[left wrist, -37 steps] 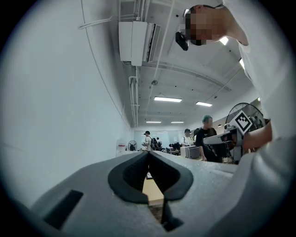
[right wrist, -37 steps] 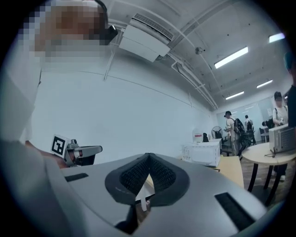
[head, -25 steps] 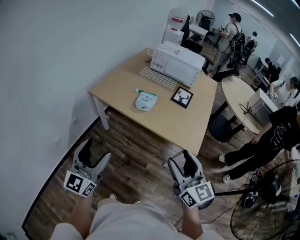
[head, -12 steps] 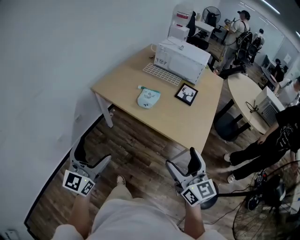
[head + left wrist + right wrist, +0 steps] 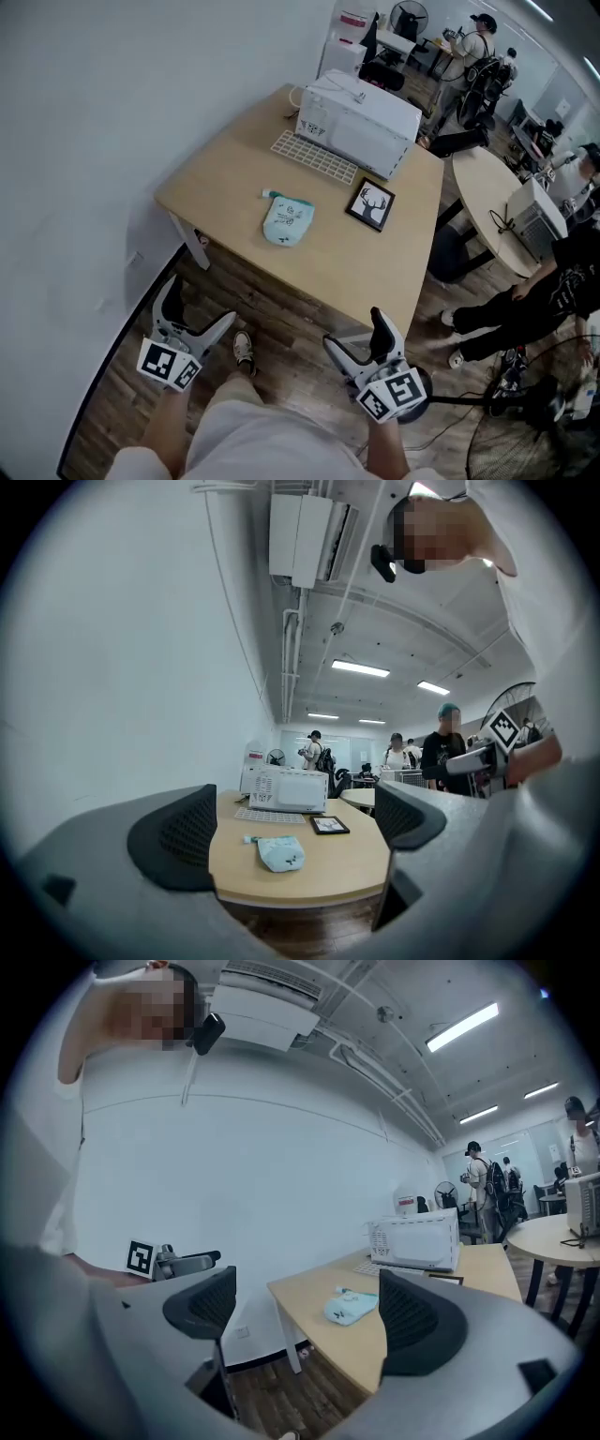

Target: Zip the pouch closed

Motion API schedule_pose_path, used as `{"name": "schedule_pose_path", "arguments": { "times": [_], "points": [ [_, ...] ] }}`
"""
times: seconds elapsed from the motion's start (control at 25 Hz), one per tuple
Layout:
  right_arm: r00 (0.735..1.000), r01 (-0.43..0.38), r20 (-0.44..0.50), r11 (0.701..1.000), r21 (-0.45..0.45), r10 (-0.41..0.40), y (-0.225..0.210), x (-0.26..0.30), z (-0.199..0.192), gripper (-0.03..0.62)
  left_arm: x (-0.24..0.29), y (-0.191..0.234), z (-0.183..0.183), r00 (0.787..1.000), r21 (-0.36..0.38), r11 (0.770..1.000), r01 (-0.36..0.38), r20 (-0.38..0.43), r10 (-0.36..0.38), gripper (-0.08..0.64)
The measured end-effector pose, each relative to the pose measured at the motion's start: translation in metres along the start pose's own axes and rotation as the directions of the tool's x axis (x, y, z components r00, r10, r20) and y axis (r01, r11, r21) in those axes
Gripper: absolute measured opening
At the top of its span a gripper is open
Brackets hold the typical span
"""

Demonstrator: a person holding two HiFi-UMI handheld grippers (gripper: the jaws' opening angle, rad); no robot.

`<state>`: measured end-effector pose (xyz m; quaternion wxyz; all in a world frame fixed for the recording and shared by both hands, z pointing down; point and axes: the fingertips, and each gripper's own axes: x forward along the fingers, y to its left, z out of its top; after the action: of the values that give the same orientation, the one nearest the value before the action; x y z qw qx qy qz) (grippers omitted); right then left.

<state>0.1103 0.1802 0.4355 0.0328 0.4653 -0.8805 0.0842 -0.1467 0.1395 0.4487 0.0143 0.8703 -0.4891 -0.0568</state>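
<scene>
Two grippers in your hands, left gripper [image 5: 197, 307] and right gripper [image 5: 358, 336], lower frame: jaws just opened wide, nothing between them. One pale-blue pouch [image 5: 288, 220] on the wooden table [image 5: 216, 178], centre frame, well ahead, roughly midway between both, teal end toward upper left.

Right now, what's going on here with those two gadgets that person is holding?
A person stands a little way back from the wooden table, with a tool in each hand. The left hand-held gripper and right hand-held gripper have both just been opening their jaws, which stand wide with nothing between them. The pale blue pouch to be zipped lies untouched on the table, near a framed picture and a microwave.
</scene>
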Motion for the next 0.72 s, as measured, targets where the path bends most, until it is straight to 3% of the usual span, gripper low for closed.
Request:
{"name": "schedule_pose_path", "arguments": {
  "times": [0.32,0.72],
  "points": [
    [0.999,0.027,-0.029,0.999,-0.047,-0.028,-0.034,0.142,0.053,0.454,0.114,0.092,-0.007,0.994,-0.058,0.993,0.106,-0.028,-0.108,0.515],
    [0.993,0.092,-0.071,0.995,-0.04,-0.095,-0.07,0.203,0.061,0.454,0.196,0.129,-0.031,0.977,-0.119,0.974,0.193,-0.067,-0.202,0.515]
  ]
}}
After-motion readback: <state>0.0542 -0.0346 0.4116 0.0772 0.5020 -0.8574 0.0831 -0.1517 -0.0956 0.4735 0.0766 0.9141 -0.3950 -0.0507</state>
